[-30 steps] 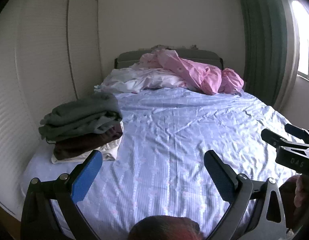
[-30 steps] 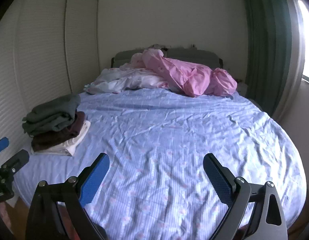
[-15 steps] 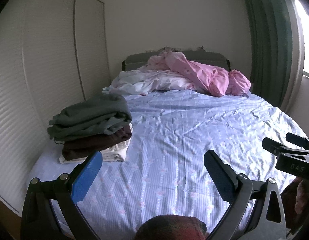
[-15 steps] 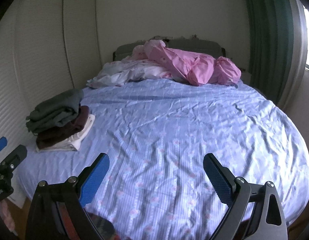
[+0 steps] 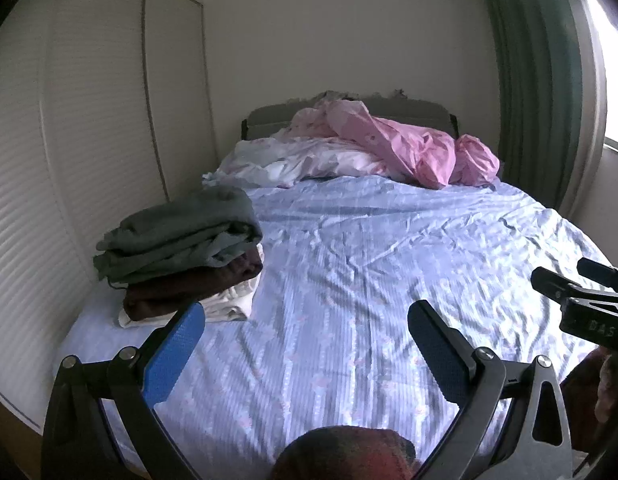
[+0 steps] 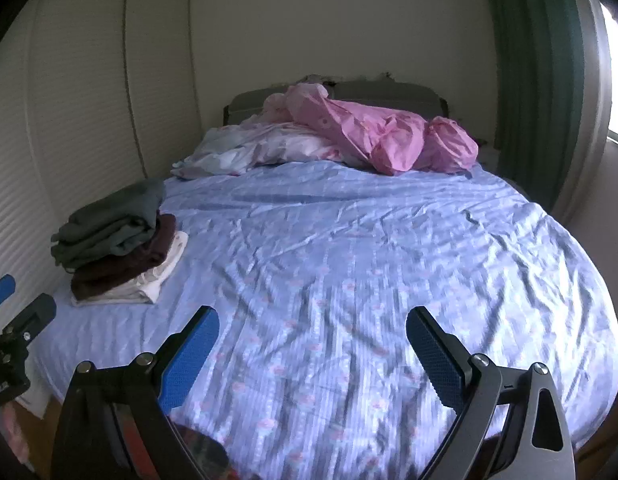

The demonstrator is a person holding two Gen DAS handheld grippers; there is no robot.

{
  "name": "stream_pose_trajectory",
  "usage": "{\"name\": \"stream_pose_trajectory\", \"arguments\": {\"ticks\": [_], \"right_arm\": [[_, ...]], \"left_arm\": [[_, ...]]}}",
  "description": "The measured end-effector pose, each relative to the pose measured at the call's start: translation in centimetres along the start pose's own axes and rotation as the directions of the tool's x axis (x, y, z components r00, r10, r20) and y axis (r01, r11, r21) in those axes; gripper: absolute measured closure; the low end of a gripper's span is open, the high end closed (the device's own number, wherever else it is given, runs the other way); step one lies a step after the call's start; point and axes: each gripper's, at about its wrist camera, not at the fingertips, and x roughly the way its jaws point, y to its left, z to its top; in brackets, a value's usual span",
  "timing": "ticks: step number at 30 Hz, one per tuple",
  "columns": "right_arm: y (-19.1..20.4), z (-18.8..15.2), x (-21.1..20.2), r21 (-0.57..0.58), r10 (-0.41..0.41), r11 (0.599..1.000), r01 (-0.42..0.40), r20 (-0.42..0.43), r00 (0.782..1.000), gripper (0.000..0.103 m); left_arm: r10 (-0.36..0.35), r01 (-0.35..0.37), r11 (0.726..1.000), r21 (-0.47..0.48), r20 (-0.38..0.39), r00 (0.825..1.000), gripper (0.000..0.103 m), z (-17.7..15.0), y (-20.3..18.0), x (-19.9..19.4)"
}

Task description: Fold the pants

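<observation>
A stack of folded clothes [image 5: 181,248] sits on the left side of the bed: grey on top, dark brown under it, white at the bottom. It also shows in the right wrist view [image 6: 117,244]. My left gripper [image 5: 305,320] is open and empty above the foot of the bed. My right gripper [image 6: 313,324] is open and empty, to the right of the left one. A dark reddish cloth [image 5: 345,456] shows at the bottom edge below the left gripper; I cannot tell what it is.
The bed has a wrinkled light blue sheet [image 5: 389,272]. A pink and white heap of bedding [image 5: 381,152] lies at the headboard. A louvred wardrobe [image 5: 69,140] stands on the left. A green curtain [image 5: 537,80] and window are on the right.
Both grippers have drifted slightly, the views shifting a little to the right and down. Both stay open and empty. The stack has not moved.
</observation>
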Motion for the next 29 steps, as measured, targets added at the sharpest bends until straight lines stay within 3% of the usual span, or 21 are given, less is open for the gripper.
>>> {"name": "stream_pose_trajectory", "arguments": {"ticks": [29], "right_arm": [[0.09, -0.06, 0.05, 0.003, -0.002, 1.0, 0.002, -0.001, 1.0, 0.007]], "left_arm": [[-0.007, 0.007, 1.0, -0.021, 0.002, 1.0, 0.0, -0.56, -0.01, 0.21]]}}
